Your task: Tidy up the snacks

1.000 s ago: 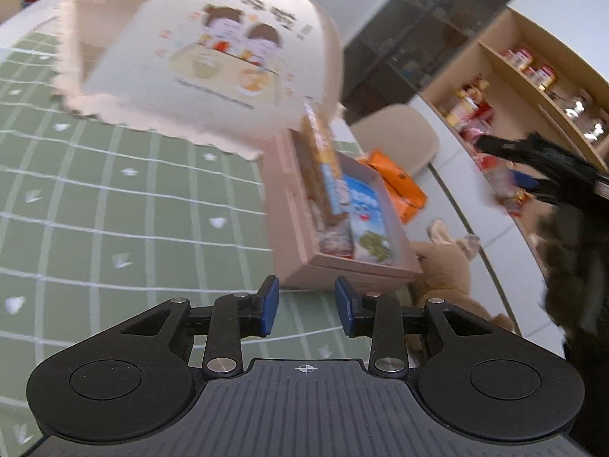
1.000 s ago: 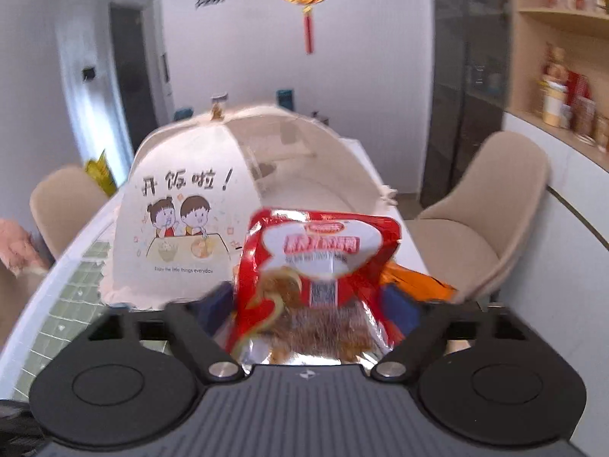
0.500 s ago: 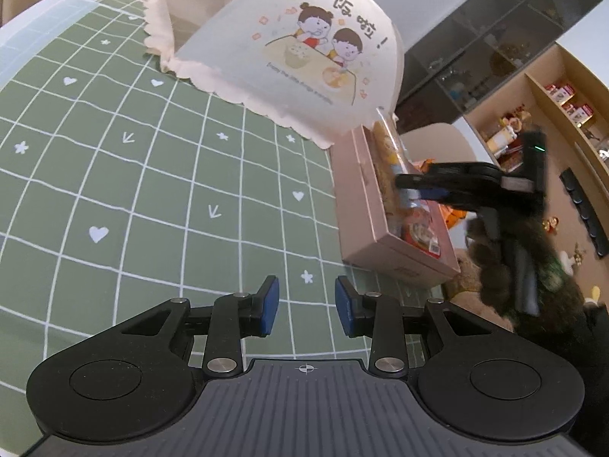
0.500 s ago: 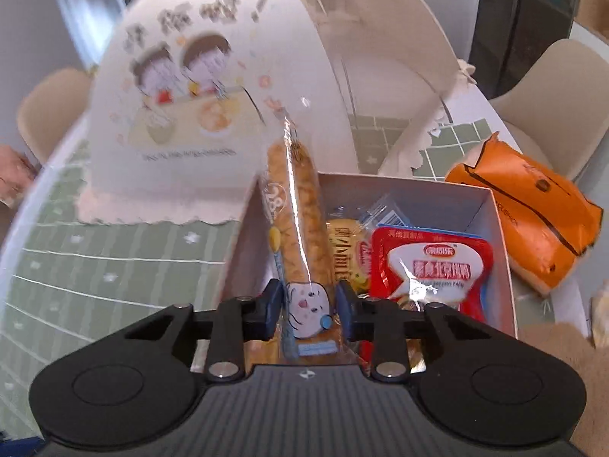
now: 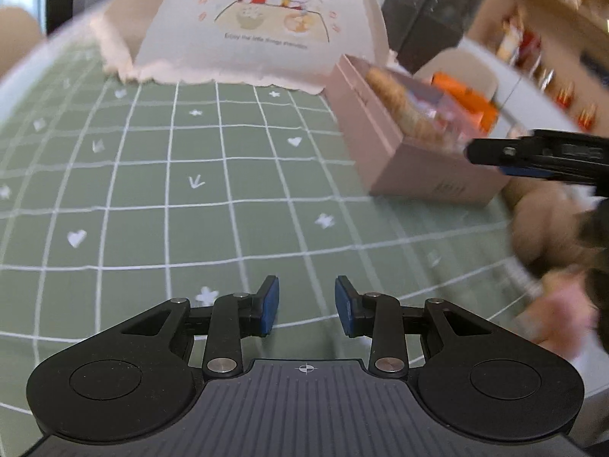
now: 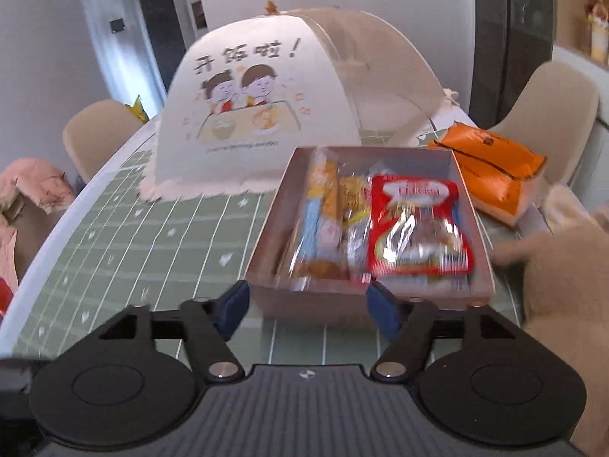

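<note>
my right gripper [image 6: 306,310] is opening, nothing between its pads, just short of the pink box [image 6: 266,243] on the green checked cloth [image 6: 152,251]. red snack pack [image 6: 418,236] lies flat in the box beside a long orange pack [image 6: 319,209]. my left gripper [image 5: 306,306] hangs over bare cloth, fingers partly apart, empty.

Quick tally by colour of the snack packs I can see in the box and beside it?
Red packet in the box: 1
Long orange-and-blue pack in the box: 1
Yellow-and-silver packet in the box: 1
Orange pack beside the box: 1
Total: 4
</note>
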